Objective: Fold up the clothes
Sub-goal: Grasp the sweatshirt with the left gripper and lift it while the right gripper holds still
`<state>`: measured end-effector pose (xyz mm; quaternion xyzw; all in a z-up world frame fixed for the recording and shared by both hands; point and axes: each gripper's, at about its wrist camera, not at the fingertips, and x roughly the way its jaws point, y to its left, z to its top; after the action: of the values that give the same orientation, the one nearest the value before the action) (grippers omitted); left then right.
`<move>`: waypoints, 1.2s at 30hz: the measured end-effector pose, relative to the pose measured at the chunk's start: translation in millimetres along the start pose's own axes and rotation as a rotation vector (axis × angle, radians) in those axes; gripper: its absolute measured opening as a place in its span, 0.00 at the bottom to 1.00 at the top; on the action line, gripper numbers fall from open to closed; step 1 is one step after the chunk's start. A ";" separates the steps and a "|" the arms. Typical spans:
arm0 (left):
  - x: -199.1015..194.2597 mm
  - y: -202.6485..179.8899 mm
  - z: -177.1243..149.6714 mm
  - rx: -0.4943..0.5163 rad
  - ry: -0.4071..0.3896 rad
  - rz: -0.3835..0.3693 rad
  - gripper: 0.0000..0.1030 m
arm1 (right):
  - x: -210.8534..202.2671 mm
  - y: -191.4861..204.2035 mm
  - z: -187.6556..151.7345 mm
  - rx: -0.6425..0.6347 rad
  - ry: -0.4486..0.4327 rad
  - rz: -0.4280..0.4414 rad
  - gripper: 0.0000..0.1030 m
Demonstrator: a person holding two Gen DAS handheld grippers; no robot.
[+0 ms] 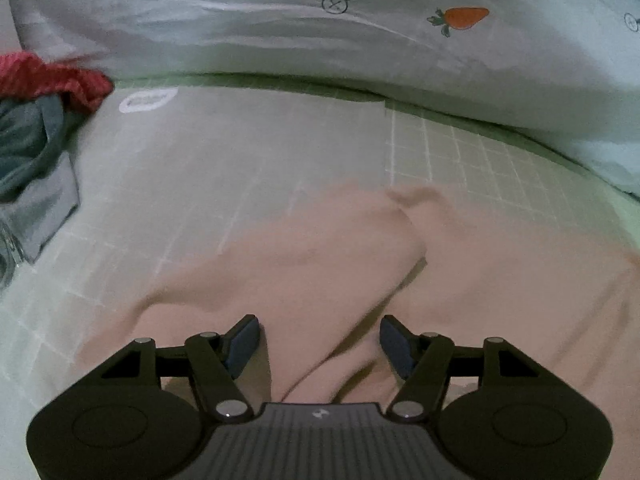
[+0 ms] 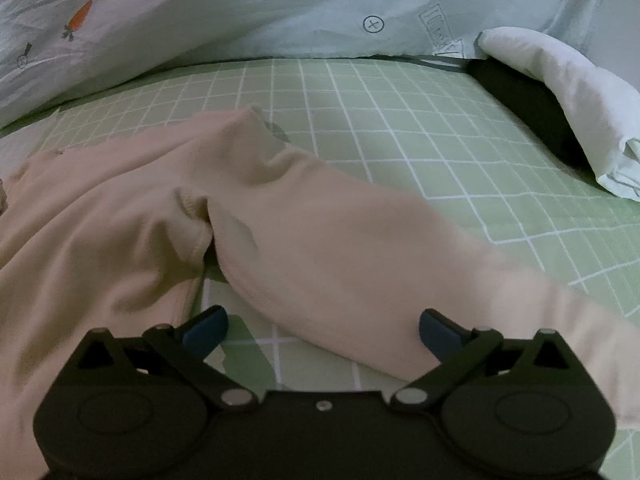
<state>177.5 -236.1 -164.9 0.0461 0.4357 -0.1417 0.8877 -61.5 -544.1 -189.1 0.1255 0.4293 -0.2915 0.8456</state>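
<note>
Nearest the left wrist lens, the left gripper [image 1: 319, 338] hovers low over a pale pink garment [image 1: 312, 264], its jaws apart with nothing between them. The right gripper [image 2: 322, 334] likewise stands wide open, poised over what looks like a sleeve [image 2: 320, 240] of the same garment, which runs diagonally across the green grid-patterned sheet [image 2: 400, 120].

The garment lies rumpled and unfolded on the bed, just in front of both grippers. It looks like a thin, soft knit: light, limp, prone to sagging and bunching when lifted, so it should be pinched at a seam or hem rather than mid-panel. The ribbed edge [image 2: 188, 204] near the sleeve's root, or the sleeve's cuff end, seems a fair hold.

Motion blur softens the left view, so I cannot tell for sure whether this is a shirt or trousers. Its lower part is cut off behind the grippers. A red cloth [image 1: 52, 80] and grey-green clothes [image 1: 32, 148] sit at the far left, partly out of frame; a carrot-print quilt [image 1: 320, 32] lies beyond.
</note>
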 end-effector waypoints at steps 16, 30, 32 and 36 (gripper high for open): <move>-126.7 135.5 -36.8 -0.532 -0.284 0.314 0.08 | -0.1 2.0 -5.4 0.001 -0.038 0.012 1.00; -136.7 181.4 -118.7 -0.796 0.001 0.543 0.23 | 0.1 3.7 -7.5 0.010 -0.053 0.002 1.00; -140.4 172.3 -112.6 -0.768 -0.026 0.520 0.29 | -0.2 3.5 -6.3 0.009 -0.045 0.005 1.00; -139.8 140.3 -86.1 -0.611 -0.081 0.437 0.38 | -3.7 -0.6 2.2 0.003 -0.014 0.029 0.90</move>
<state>71.9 -54.8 -113.8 -0.1346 0.4023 0.1860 0.8863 -62.1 -544.1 -184.8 0.1311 0.4209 -0.2806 0.8526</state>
